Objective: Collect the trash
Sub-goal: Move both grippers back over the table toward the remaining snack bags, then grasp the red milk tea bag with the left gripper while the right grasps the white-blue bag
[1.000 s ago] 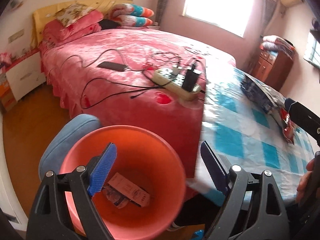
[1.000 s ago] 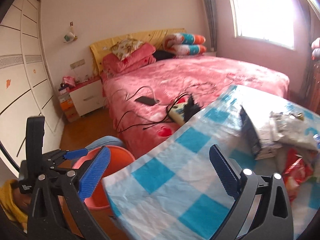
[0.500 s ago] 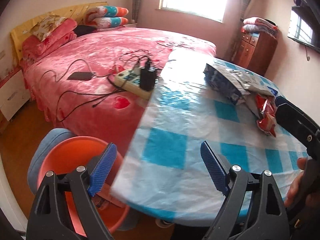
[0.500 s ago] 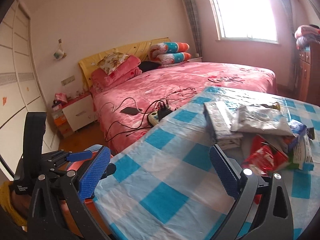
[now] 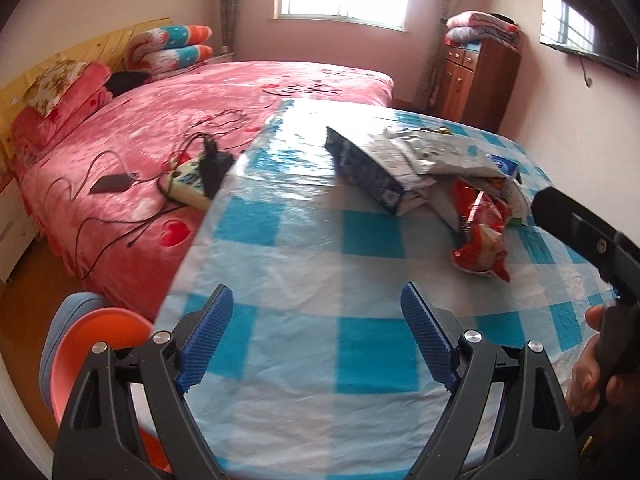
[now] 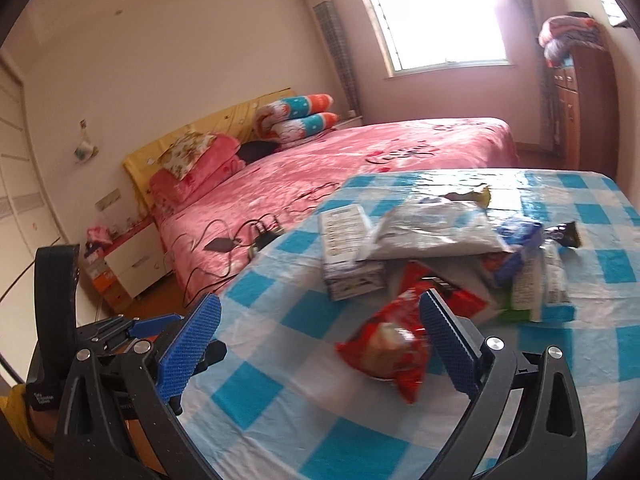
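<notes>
A pile of trash lies on the blue-checked table point(image 5: 304, 264): a red snack bag point(image 5: 482, 236), a dark blue carton point(image 5: 366, 172) and a silver wrapper point(image 5: 436, 152). The orange bin point(image 5: 86, 344) sits low at the table's left edge. My left gripper point(image 5: 316, 336) is open and empty over the table's near part. My right gripper point(image 6: 320, 336) is open and empty, just short of the red snack bag point(image 6: 386, 342); the carton point(image 6: 346, 248), silver wrapper point(image 6: 436, 228) and other wrappers point(image 6: 536, 280) lie beyond.
A pink bed point(image 5: 192, 120) with a power strip point(image 5: 188, 182), cables and a phone point(image 5: 110, 183) lies left of the table. A wooden cabinet point(image 5: 476, 80) stands at the back right. A white nightstand point(image 6: 132, 260) stands by the bed.
Both grippers have swung right and up, from over the orange bin to over the table. The trash pile has come closer in both views. Both stay open.
</notes>
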Demonstrator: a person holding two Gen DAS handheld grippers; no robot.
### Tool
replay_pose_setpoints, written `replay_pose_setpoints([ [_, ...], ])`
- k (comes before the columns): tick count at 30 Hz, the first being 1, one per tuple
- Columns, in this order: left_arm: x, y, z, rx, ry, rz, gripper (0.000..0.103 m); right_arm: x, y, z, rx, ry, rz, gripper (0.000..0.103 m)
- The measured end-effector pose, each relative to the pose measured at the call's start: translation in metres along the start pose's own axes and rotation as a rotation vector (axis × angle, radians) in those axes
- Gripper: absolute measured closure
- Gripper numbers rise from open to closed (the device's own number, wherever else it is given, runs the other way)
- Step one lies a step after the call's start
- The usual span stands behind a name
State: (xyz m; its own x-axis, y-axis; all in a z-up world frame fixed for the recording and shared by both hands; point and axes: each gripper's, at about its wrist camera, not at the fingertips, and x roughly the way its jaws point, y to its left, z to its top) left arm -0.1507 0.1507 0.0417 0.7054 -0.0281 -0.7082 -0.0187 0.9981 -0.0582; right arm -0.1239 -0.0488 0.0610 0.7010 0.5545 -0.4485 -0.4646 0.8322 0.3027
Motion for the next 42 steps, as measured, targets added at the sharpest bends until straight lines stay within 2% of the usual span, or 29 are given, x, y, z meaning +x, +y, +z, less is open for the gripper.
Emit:
replay_pose_setpoints([
  [15, 0.022, -0.072, 0.02, 0.12, 0.015, -0.09, 0.017, -0.034, -0.093, 0.014, 0.173, -0.046, -0.157, 0.005],
  [19, 0.027, -0.089, 0.026, 0.157, 0.008, -0.123, 0.017, -0.037, -0.123, 0.013, 0.252, -0.022, -0.178, 0.005],
  [27, 0.047, -0.121, 0.038, 0.229, 0.023, -0.159, 0.017, -0.022, -0.159, 0.011, 0.32, 0.053, -0.216, 0.005],
  [33, 0.064, -0.138, 0.039, 0.261, 0.05, -0.157, 0.017, 0.003, -0.161, 0.012, 0.316, 0.141, -0.231, 0.005],
  [36, 0.069, -0.141, 0.038, 0.263, 0.054, -0.144, 0.021, 0.012, -0.162, 0.012, 0.281, 0.177, -0.27, 0.006],
  [37, 0.071, -0.141, 0.039, 0.262, 0.059, -0.141, 0.025, 0.014, -0.162, 0.011, 0.269, 0.185, -0.282, 0.006],
  [39, 0.075, -0.142, 0.039, 0.258, 0.069, -0.132, 0.03, 0.02, -0.162, 0.01, 0.252, 0.206, -0.291, 0.014],
  [40, 0.077, -0.141, 0.039, 0.251, 0.071, -0.129, 0.033, 0.023, -0.162, 0.009, 0.251, 0.219, -0.292, 0.023],
  [42, 0.08, -0.14, 0.039, 0.238, 0.077, -0.13, 0.036, 0.027, -0.161, 0.009, 0.243, 0.236, -0.301, 0.024],
])
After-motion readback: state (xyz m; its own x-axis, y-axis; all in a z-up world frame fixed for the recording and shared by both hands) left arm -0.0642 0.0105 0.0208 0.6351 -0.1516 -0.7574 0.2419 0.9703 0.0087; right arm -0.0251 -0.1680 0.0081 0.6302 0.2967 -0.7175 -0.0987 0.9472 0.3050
